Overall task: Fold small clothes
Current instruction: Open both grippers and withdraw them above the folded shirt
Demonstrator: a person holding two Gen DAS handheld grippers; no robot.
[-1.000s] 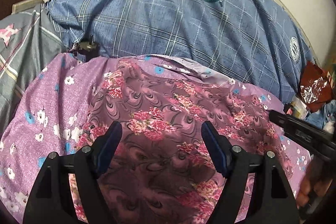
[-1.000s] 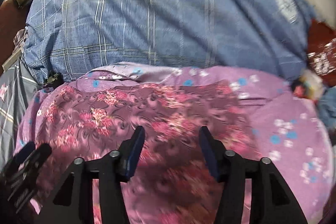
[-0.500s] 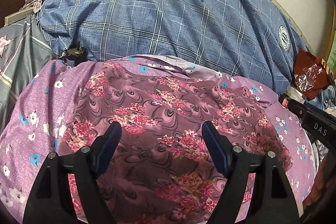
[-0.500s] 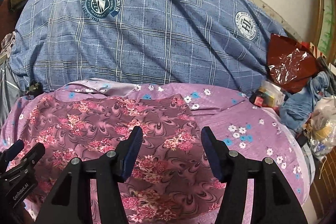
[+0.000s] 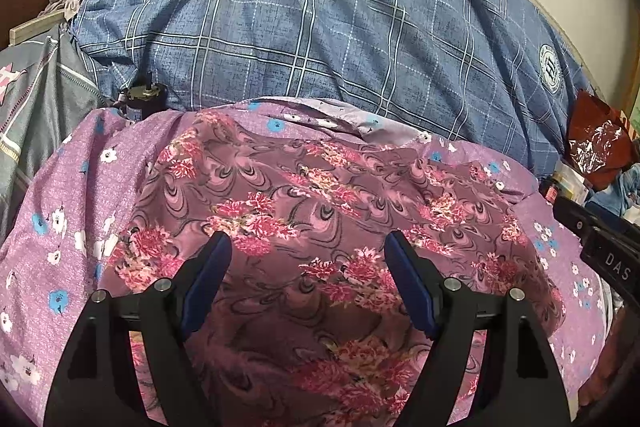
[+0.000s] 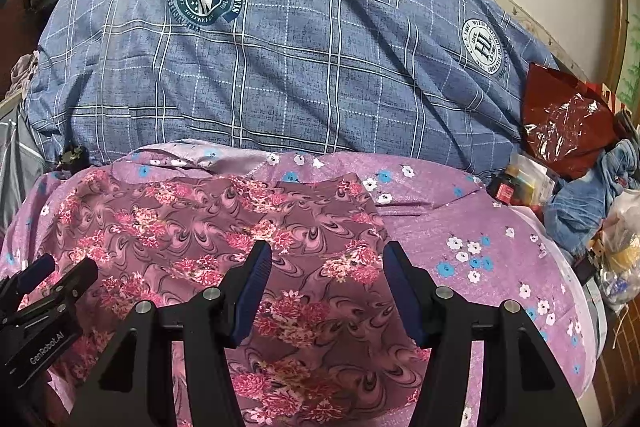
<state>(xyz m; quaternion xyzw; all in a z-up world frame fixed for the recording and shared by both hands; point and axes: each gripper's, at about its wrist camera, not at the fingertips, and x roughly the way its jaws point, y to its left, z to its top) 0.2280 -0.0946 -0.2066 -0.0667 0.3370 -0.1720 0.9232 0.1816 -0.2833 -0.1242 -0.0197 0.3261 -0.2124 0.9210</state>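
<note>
The left tongs (image 5: 306,247) hang spread wide above the near left part of the maroon floral garment (image 5: 320,227), pinching nothing; the cloth runs beneath and ahead of them, laid flat, probably so its edges can be found. It lies on a lilac flowered sheet (image 5: 72,195) that shows to their left and gives a flat bed for folding. The right tongs (image 6: 326,255) are spread too, empty, over the garment's right part, whose right edge ends just beyond their right finger. Past both, a bulky blue plaid quilt (image 6: 300,67) is bunched at the back, seemingly pushed clear. Folding looks barely begun.
</note>
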